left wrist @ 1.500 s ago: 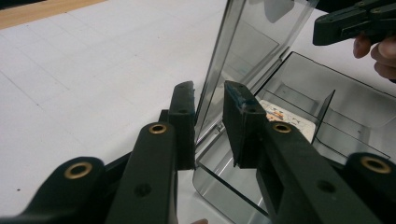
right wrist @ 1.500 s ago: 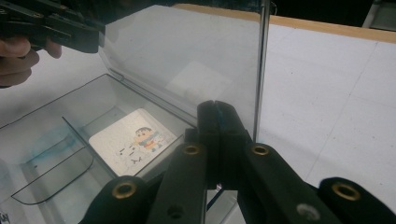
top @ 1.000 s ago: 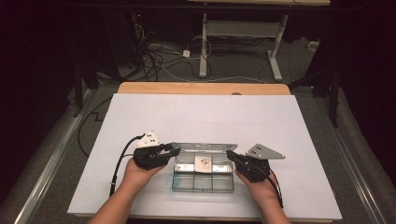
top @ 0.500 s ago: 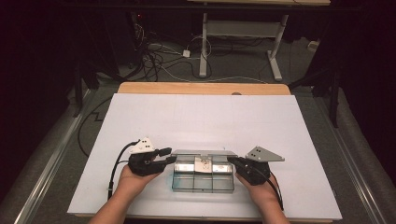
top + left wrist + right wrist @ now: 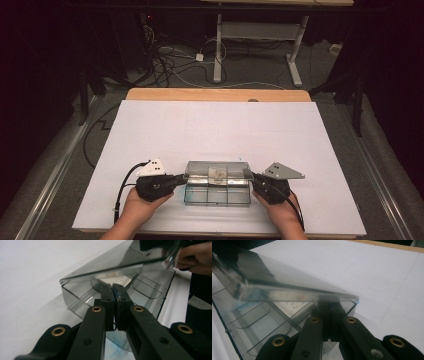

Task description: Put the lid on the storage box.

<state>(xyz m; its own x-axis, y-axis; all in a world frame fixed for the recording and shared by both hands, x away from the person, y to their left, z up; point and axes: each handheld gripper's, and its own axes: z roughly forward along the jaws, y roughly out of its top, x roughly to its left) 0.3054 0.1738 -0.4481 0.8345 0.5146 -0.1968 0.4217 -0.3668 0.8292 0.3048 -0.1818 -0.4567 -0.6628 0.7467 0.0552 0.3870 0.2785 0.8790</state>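
A clear plastic compartment box [image 5: 217, 197] lies near the table's front edge, between my two grippers. Its lid [image 5: 200, 167] hangs tilted, partly raised over the box. My left gripper [image 5: 179, 178] is at the box's left end. Its jaws have just been closing and now stand shut with nothing between them. In the left gripper view its tips [image 5: 113, 287] reach over the end wall [image 5: 75, 300] under the lid [image 5: 120, 260]. My right gripper [image 5: 250, 176] is shut at the right end, its tips [image 5: 329, 305] tucked beneath the lid's edge [image 5: 274, 277].
The box sits on a white sheet [image 5: 215, 125] covering the table, with a wooden strip [image 5: 215, 95] along the far edge. Cables and desk legs [image 5: 217, 45] lie on the dark floor beyond. The other hand [image 5: 195, 257] shows past the lid.
The lid has tipped down from standing open at the back to slanting over the box. My left gripper has shifted toward the box's near left end and closed its jaws. The right gripper has stayed put.
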